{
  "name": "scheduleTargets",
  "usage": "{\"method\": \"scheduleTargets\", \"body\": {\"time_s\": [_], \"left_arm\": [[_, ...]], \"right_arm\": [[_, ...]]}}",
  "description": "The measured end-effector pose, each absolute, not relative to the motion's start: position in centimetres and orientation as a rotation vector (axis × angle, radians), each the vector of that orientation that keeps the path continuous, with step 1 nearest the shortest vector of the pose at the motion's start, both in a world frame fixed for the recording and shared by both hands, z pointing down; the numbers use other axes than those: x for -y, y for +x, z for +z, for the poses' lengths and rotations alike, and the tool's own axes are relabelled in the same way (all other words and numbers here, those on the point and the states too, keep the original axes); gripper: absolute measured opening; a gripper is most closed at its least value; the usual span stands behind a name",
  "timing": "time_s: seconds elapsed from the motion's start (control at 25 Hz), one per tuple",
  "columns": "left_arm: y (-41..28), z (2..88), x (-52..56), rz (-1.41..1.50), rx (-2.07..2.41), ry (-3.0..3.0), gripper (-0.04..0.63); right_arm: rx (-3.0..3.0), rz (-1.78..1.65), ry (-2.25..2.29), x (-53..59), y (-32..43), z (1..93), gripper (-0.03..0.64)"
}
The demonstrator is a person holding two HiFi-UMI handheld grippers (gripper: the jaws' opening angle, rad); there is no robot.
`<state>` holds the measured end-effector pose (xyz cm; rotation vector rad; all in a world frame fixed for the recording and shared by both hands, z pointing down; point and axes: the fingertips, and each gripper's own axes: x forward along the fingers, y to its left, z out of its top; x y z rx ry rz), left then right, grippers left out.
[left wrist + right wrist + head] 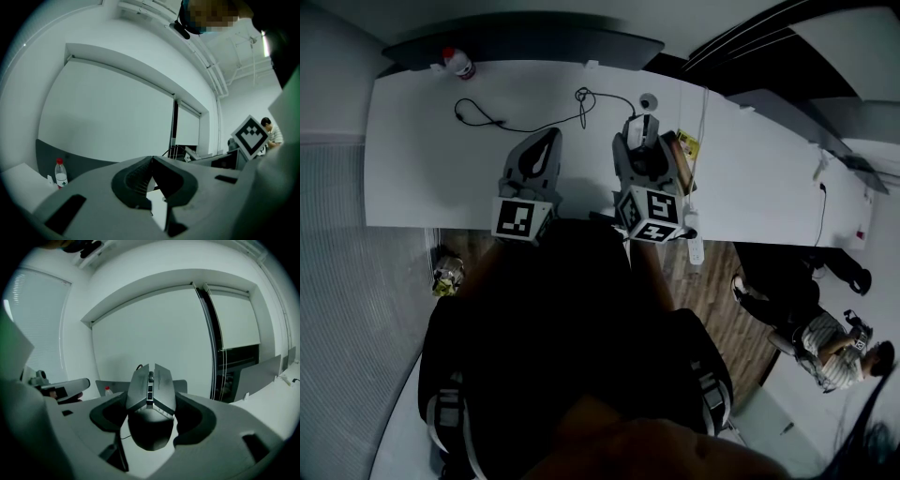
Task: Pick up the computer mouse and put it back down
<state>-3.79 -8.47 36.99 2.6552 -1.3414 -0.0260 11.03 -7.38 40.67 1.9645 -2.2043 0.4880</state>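
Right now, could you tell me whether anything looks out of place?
Only the grey angular computer mouse: it sits clamped in the right tongs, apparently lifted off the white table. A black cable loops loosely across it. Nothing looks spilled or damaged.

Two hand-held units, left gripper [151, 160] and right gripper [151, 394]: matte grey moulded shells, broad and rounded, each tapering to two fingers [133, 180]. Inner faces lined with dark pads [174, 180], ribbed on the left unit. Dark rectangular slots [65, 213] recessed in the shell tops. Each unit carries a marker cube [523, 218], its white faces printed with black square patterns. Wearer in dark clothing [567, 328]; finer detail lost in shadow.
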Motion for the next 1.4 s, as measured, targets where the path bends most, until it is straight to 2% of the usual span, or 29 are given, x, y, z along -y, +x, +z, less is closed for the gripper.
{"method": "scheduleTargets", "body": {"time_s": [1.4], "left_arm": [[-3.8,39.5,7.6,-0.021,1.295,2.654,0.005]], "right_arm": [[2.348,0.337,2.009,4.5,9.0,36.7,0.293]]}}
